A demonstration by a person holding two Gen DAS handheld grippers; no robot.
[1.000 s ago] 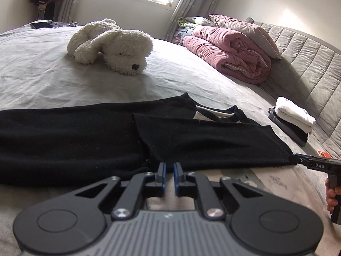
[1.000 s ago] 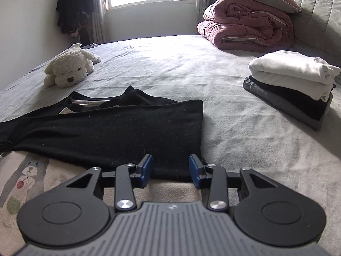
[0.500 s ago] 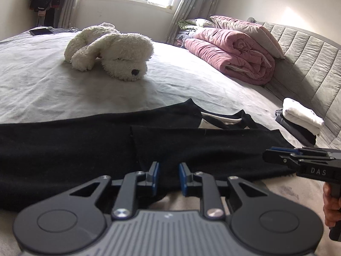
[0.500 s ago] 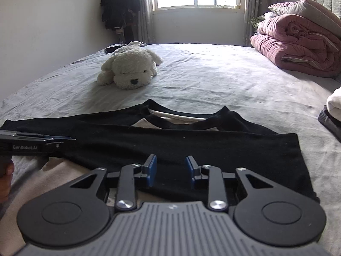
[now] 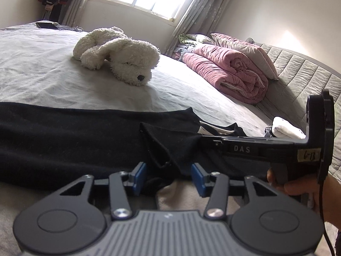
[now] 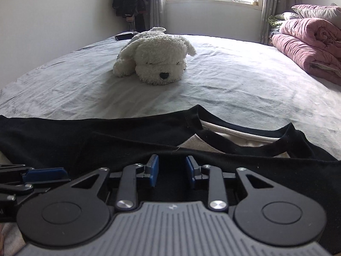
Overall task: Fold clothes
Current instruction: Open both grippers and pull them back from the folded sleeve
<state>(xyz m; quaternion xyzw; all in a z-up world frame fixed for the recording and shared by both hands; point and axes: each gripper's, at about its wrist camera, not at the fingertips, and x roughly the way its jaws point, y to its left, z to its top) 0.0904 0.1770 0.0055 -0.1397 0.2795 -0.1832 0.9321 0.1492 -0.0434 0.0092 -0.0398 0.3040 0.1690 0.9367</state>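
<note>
Black knit garment with a cream inner lining (image 5: 64, 140) lies spread flat across the near part of the grey-sheeted bed (image 5: 42, 68). Left gripper (image 5: 168, 176), blue pads wide apart, sits at the near hem, where a loose fold of black cloth rises between the fingers. Right gripper (image 6: 171, 170), pads moderately apart, rests over the dark fabric just below the neckline; it closes on nothing. Both tools lie side by side. Beyond the far edge, open sheet extends to a white plush dog (image 6: 155, 57); rolled pink quilt (image 5: 230, 74) lies to the right.
</note>
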